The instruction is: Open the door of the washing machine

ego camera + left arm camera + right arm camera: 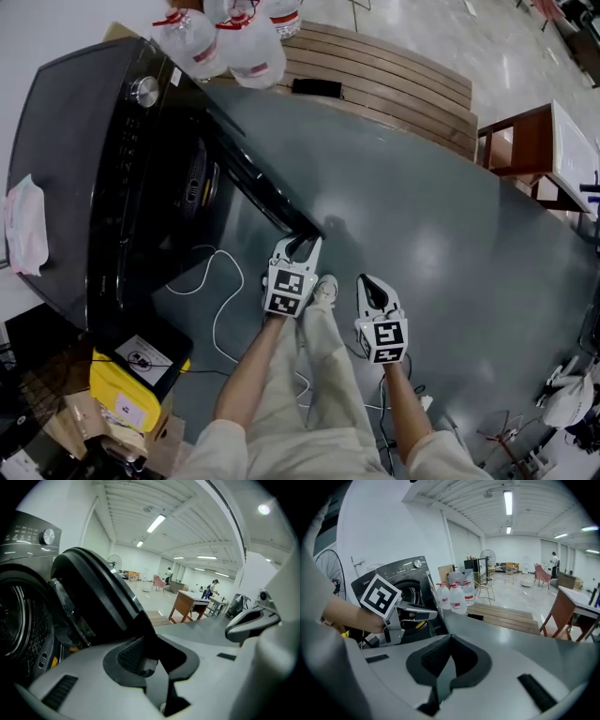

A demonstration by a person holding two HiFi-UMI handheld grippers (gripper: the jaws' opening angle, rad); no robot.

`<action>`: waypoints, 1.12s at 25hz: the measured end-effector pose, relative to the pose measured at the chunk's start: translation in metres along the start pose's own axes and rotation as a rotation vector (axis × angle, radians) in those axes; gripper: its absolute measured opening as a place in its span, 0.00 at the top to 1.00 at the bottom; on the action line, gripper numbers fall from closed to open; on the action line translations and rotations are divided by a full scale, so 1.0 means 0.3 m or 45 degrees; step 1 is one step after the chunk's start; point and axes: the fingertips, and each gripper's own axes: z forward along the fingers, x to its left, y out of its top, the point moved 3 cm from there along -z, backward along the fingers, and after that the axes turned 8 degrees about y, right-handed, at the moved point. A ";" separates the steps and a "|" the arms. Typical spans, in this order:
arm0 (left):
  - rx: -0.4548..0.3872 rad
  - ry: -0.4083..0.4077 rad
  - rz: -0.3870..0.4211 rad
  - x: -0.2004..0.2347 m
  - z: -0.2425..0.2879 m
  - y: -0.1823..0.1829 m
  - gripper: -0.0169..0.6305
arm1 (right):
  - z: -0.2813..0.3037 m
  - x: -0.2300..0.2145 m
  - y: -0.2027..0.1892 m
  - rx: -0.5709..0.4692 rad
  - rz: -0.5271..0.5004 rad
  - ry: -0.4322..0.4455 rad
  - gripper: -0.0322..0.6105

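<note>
The black washing machine (84,187) fills the upper left of the head view. Its door (253,178) is swung out, and the door's far edge reaches the middle of the picture. The left gripper (300,248) is clamped on that edge. The right gripper (372,286) is just beside it, with its jaws together and nothing in them. Smooth grey floor (441,225) spreads wide to the right. Wooden boards (394,80) and water bottles (230,37) sit at the top.
</note>
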 end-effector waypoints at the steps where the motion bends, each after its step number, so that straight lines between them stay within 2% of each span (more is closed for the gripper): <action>1: 0.003 -0.007 0.015 -0.014 0.030 0.015 0.85 | -0.007 -0.027 0.000 -0.004 0.010 -0.012 0.95; 9: -0.015 -0.097 0.123 -0.124 0.264 0.171 0.87 | -0.070 -0.189 -0.025 -0.017 0.089 -0.103 0.95; 17: -0.042 -0.099 0.200 -0.146 0.439 0.321 0.87 | -0.120 -0.284 -0.055 -0.026 0.158 -0.167 0.95; 21: -0.064 -0.105 0.203 -0.157 0.459 0.371 0.87 | -0.130 -0.308 -0.058 -0.034 0.169 -0.176 0.95; 28: -0.093 -0.099 0.203 -0.166 0.398 0.355 0.92 | -0.126 -0.298 -0.054 -0.039 0.158 -0.152 0.95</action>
